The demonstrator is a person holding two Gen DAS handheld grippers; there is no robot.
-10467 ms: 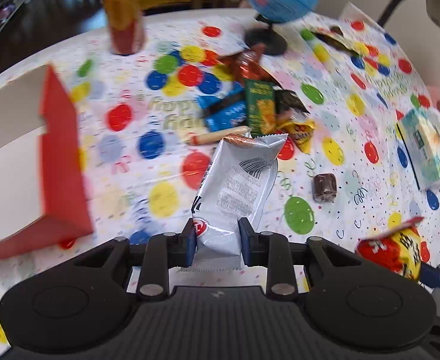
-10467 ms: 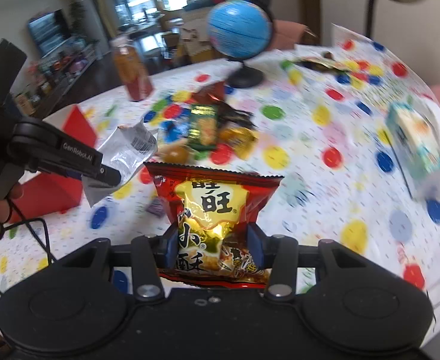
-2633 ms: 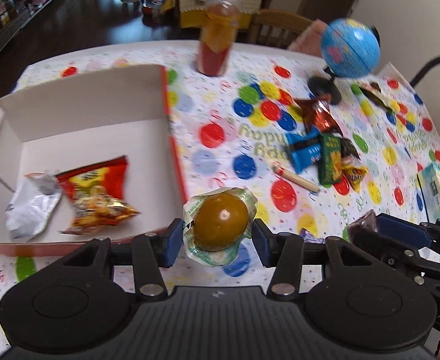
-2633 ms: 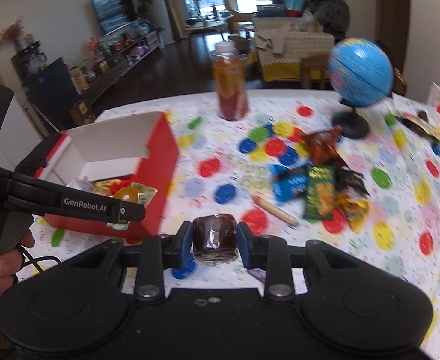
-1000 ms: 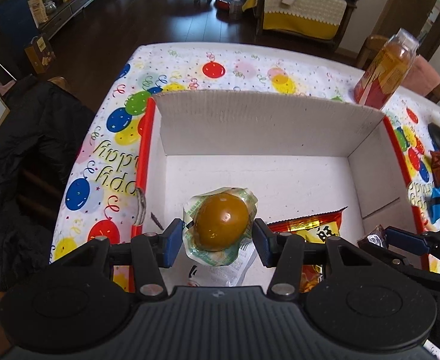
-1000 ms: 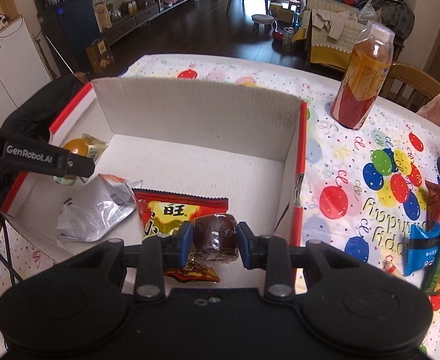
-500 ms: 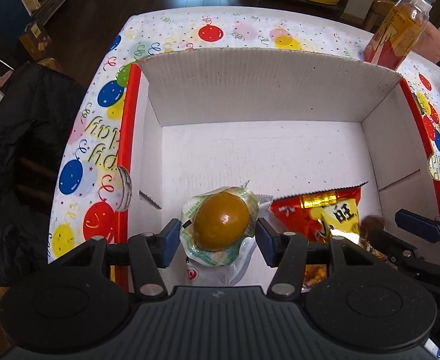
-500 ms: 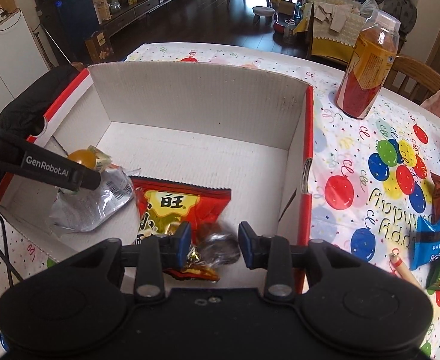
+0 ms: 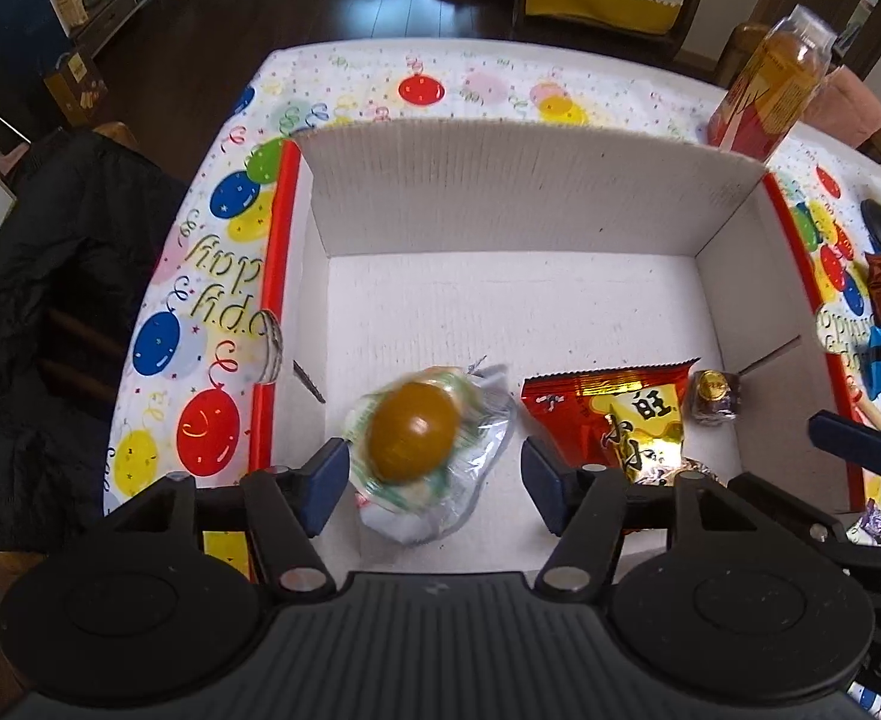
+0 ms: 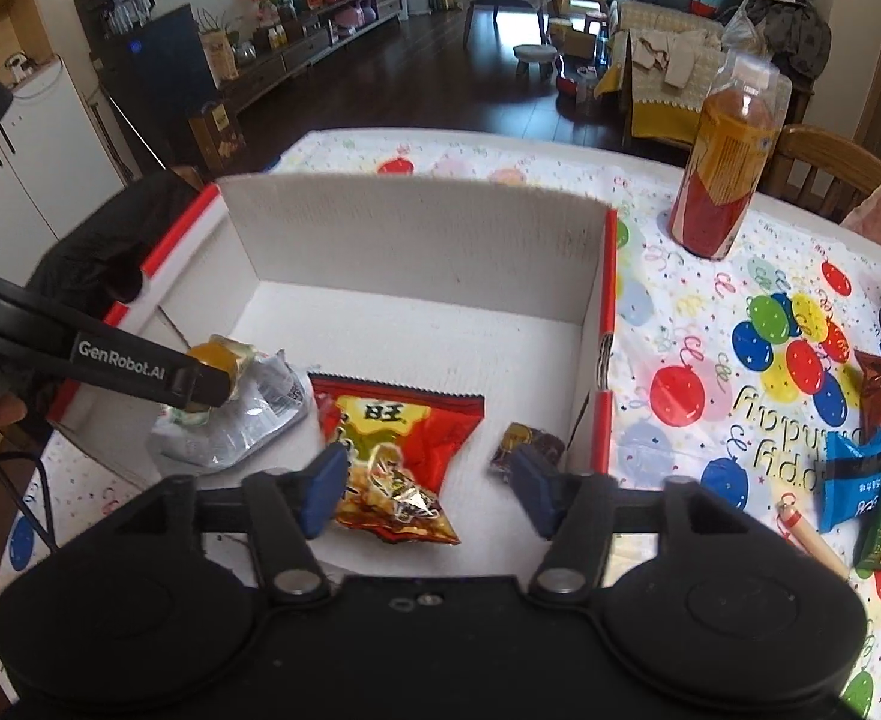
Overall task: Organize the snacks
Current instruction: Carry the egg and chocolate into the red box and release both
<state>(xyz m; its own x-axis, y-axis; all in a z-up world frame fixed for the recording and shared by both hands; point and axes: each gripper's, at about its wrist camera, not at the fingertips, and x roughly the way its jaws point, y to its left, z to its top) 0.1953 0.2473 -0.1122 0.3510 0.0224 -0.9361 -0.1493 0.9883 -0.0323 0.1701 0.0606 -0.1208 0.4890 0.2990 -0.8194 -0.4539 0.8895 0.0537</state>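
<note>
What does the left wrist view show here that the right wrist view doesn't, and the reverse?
Left wrist only: the left gripper, jaws opening, with the blurred egg packet between them, untouched.

Right wrist only: the right gripper, jaws opening around nothing; the sausage stick on the tablecloth; the living room behind.

Both: the box, the red snack bag, the silver packet, the dark candy and the bottle.

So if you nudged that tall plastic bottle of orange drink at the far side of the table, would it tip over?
Probably, if pushed high up. The tall plastic bottle of orange drink stands upright on a narrow base, so it looks top-heavy. It seems nearly full, so likely heavy for its size and slow to slide. The balloon-print plastic tablecloth under it looks smooth, so a low push might slide it.
</note>
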